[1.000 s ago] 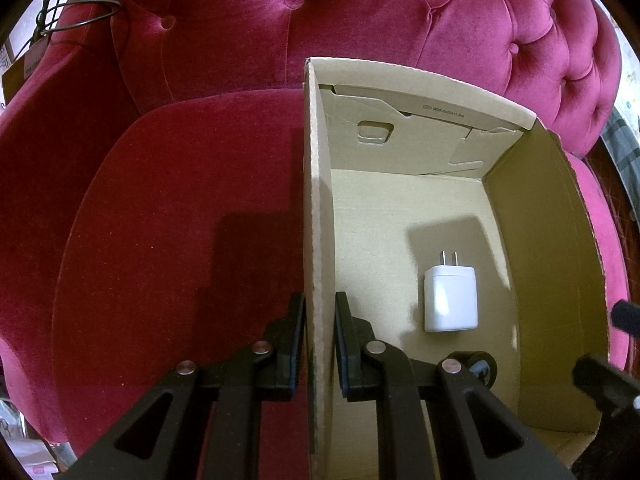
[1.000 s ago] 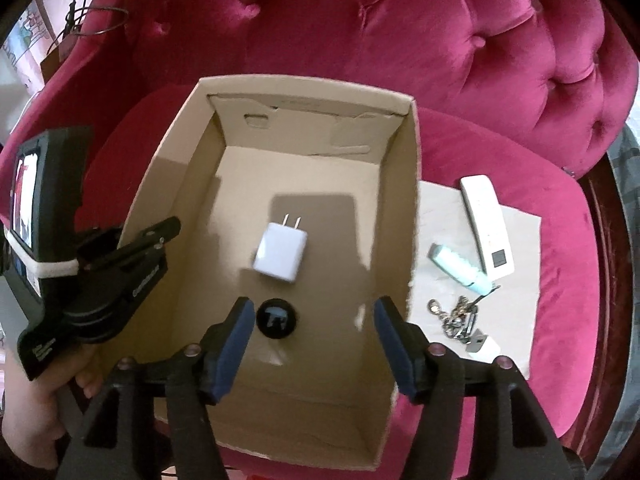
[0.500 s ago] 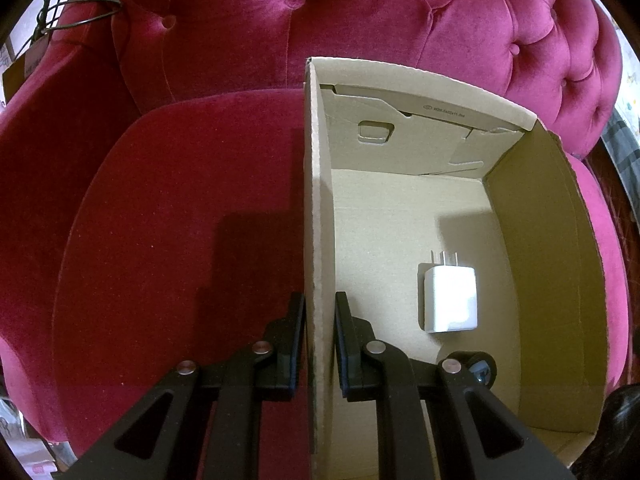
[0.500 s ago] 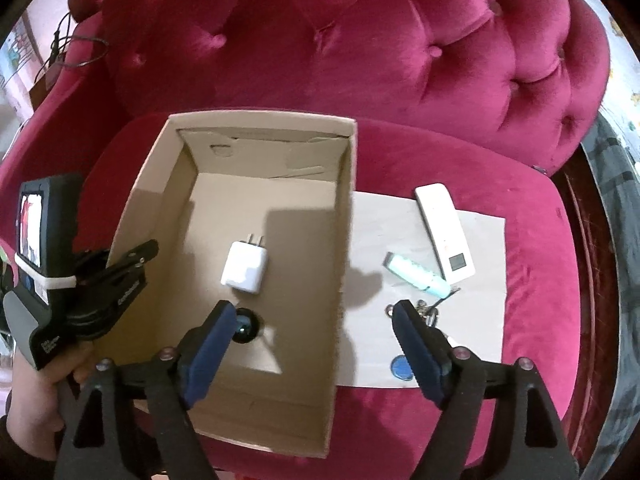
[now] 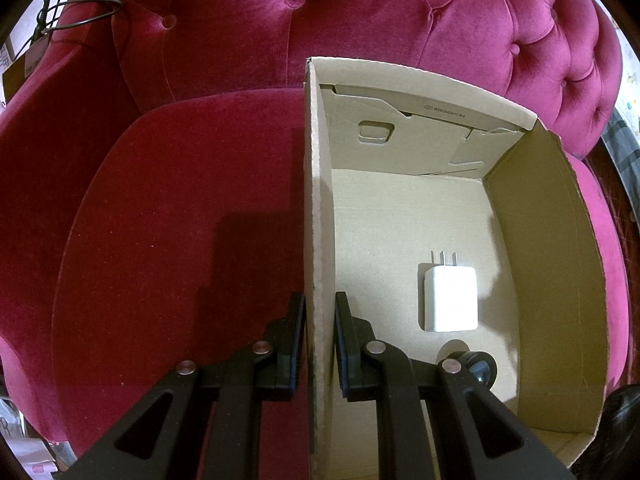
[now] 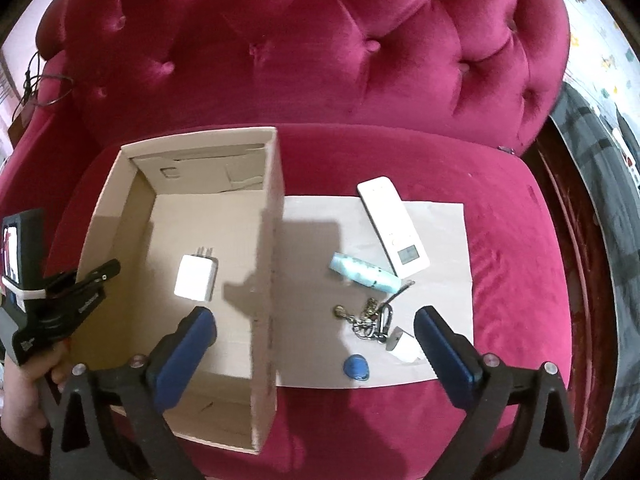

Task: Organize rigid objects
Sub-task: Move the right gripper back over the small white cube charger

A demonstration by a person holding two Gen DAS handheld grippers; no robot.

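The task looks partly done. Inside the cardboard box (image 6: 132, 216), which sits on the left part of the sofa seat (image 6: 400, 148), lie a white plug charger (image 6: 196, 278) near the middle of the floor and a small black round object (image 5: 478, 368) near the front wall.

Left to pack, on the paper sheet (image 6: 440, 220) just right of the box: a white remote (image 6: 394, 226) toward the back edge, a pale blue tube (image 6: 362, 272) beside it, a bunch of keys (image 6: 370, 320), a blue fob (image 6: 356, 367) at the front edge and a small white block (image 6: 404, 348).

The left tongs (image 5: 320, 338) are clenched on the box's left wall, steadying it. The right tongs (image 6: 316, 336) hang released and empty over the box's right wall and the keys, probably heading for the next item.
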